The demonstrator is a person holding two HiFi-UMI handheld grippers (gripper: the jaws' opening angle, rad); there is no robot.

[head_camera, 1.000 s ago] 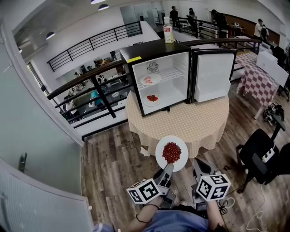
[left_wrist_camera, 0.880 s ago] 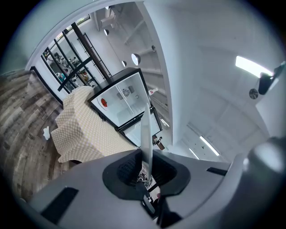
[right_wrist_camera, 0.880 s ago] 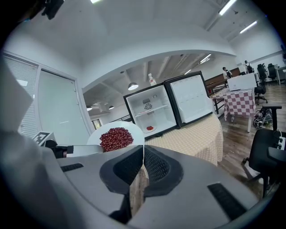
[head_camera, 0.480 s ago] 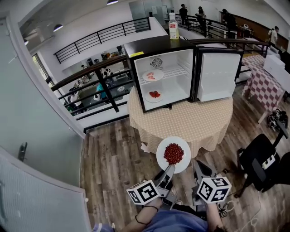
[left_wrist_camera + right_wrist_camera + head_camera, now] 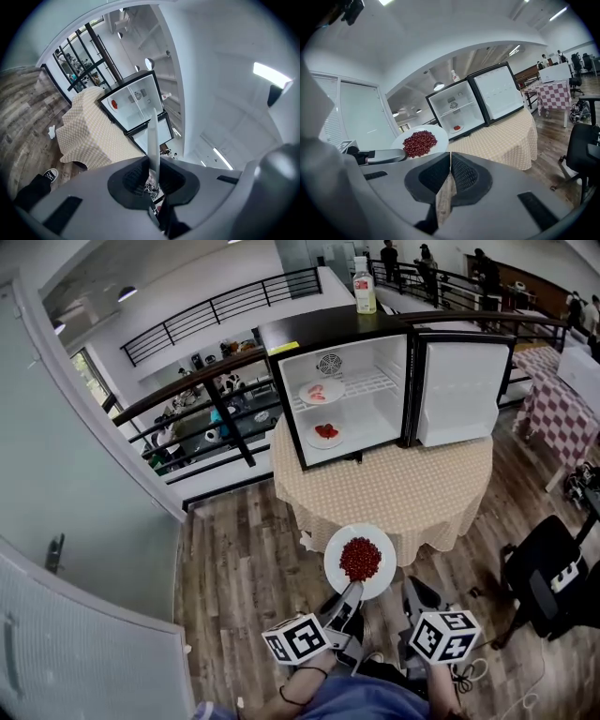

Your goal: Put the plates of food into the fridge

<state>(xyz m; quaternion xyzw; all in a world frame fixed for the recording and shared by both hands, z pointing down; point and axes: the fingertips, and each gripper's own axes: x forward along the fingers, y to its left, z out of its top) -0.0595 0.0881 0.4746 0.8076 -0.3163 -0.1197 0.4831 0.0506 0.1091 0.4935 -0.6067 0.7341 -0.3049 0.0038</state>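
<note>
A white plate of red food (image 5: 359, 559) hangs over the floor just short of the table, and my left gripper (image 5: 350, 588) is shut on its near rim. In the left gripper view that plate (image 5: 153, 136) is edge-on, pinched in the left gripper (image 5: 153, 162). My right gripper (image 5: 413, 588) is beside it, shut and holding nothing; in its own view the right gripper (image 5: 449, 160) has its pads together. The black fridge (image 5: 349, 395) stands open on the table, with one plate on its upper shelf (image 5: 321, 392) and another plate on its floor (image 5: 325, 433).
The round table with a checked cloth (image 5: 394, 488) carries the fridge, whose door (image 5: 459, 390) swings out to the right. A bottle (image 5: 364, 285) stands on the fridge top. A black chair (image 5: 548, 568) is at the right, and a railing (image 5: 202, 390) runs behind.
The view has drifted a little toward the table and fridge. The plate stays in the left gripper's grip, and both grippers keep their places relative to me.
</note>
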